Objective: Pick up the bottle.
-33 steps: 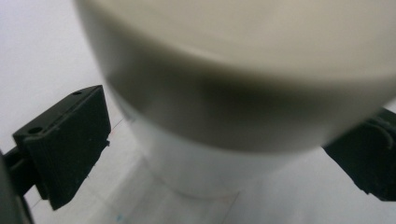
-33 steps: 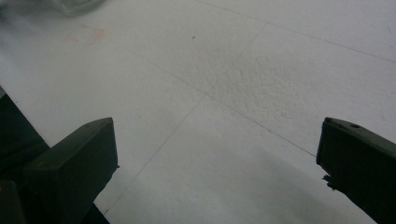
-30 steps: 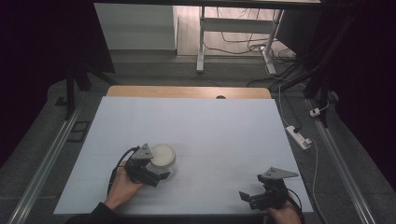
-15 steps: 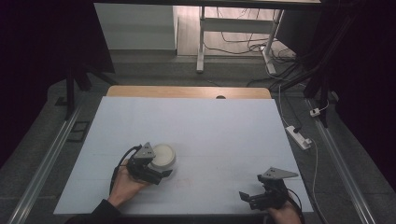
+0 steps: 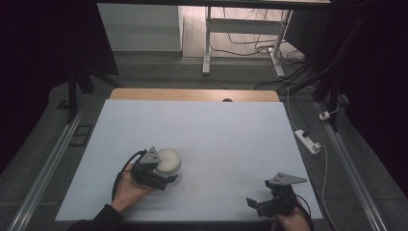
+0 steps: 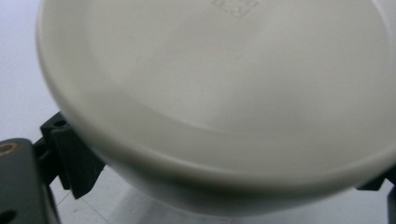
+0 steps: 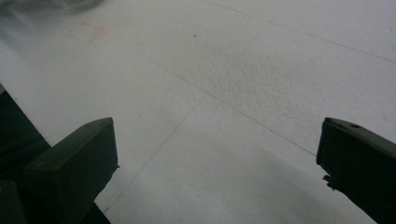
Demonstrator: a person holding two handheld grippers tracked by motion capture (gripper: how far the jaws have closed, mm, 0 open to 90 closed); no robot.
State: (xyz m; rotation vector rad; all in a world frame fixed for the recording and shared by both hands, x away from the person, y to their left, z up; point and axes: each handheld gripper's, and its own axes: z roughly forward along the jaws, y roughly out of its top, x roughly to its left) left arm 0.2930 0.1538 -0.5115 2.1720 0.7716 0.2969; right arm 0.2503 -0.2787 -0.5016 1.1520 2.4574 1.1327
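A white bowl point(image 5: 169, 160) stands upright on the white table point(image 5: 216, 130), left of the middle and near the front. My left gripper point(image 5: 162, 174) is pushed up against its near side. In the left gripper view the bowl point(image 6: 224, 93) looms very close, and the left gripper point(image 6: 224, 186) has its jaws spread wide, one on each side of the bowl's lower wall. The right jaw is mostly hidden behind the rim. My right gripper point(image 5: 256, 205) rests open at the front right corner; the right gripper point(image 7: 217, 154) has bare table between its jaws.
A wooden strip point(image 5: 192, 94) runs along the table's far edge. A white power strip point(image 5: 308, 141) with its cable lies on the floor to the right. Metal rails point(image 5: 53, 163) flank the table. Table legs and cables stand beyond the far edge.
The left gripper has crept a little to the right, closer around the bowl. Bowl and right gripper have stayed in place.
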